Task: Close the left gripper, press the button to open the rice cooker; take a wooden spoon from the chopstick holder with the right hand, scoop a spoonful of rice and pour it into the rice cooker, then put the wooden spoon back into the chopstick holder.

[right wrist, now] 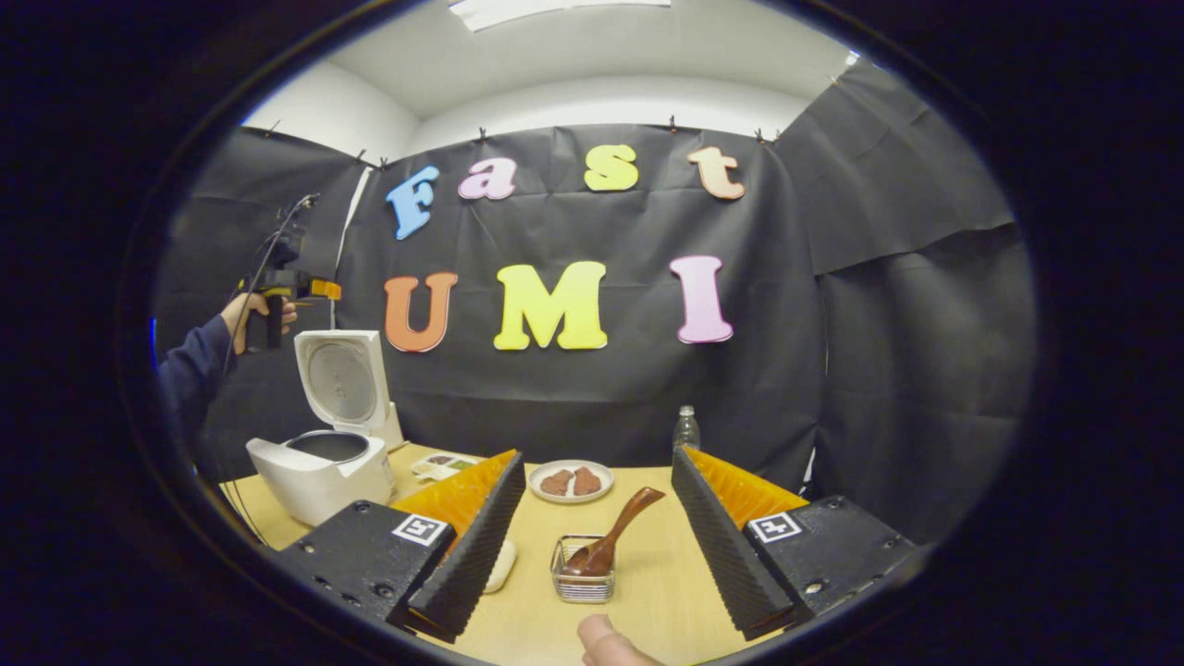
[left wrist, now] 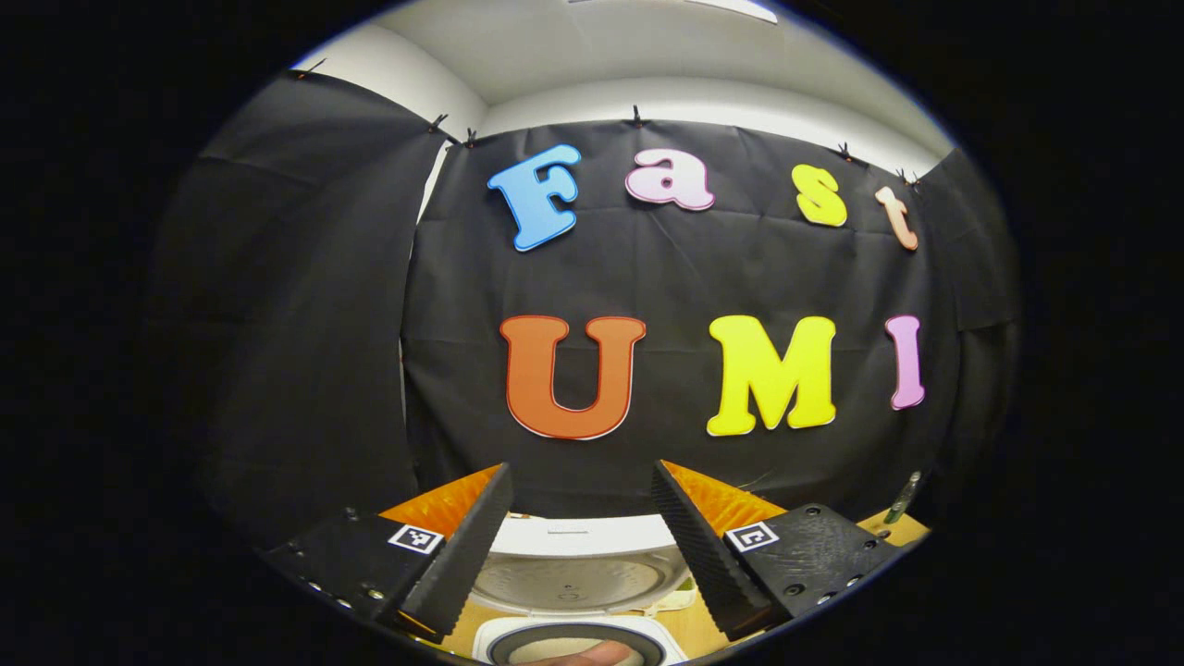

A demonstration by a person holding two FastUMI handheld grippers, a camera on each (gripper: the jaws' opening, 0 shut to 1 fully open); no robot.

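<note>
The rice cooker [right wrist: 324, 462] stands on the counter [right wrist: 647, 573] with its lid raised. The wooden spoon [right wrist: 610, 536] leans in the wire chopstick holder [right wrist: 583, 578], near a plate [right wrist: 573, 481] and a bottle [right wrist: 685, 430]. The right gripper [right wrist: 592, 532] has its fingers spread wide, empty, before the holder. The left gripper [left wrist: 578, 546], fingers apart and empty, hangs above the cooker.

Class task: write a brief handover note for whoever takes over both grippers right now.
Left gripper: jaws open, empty, raised above the open rice cooker.
Right gripper: jaws open, empty, facing the wooden spoon.
Rice cooker sits at the table's left, lid up.
The spoon leans in the wire chopstick holder.
Done: the lid is open. Whether rice has been poured, I cannot tell.
Left, if not yet done: take the spoon, scoop rice, pour it in, return the spoon.
</note>
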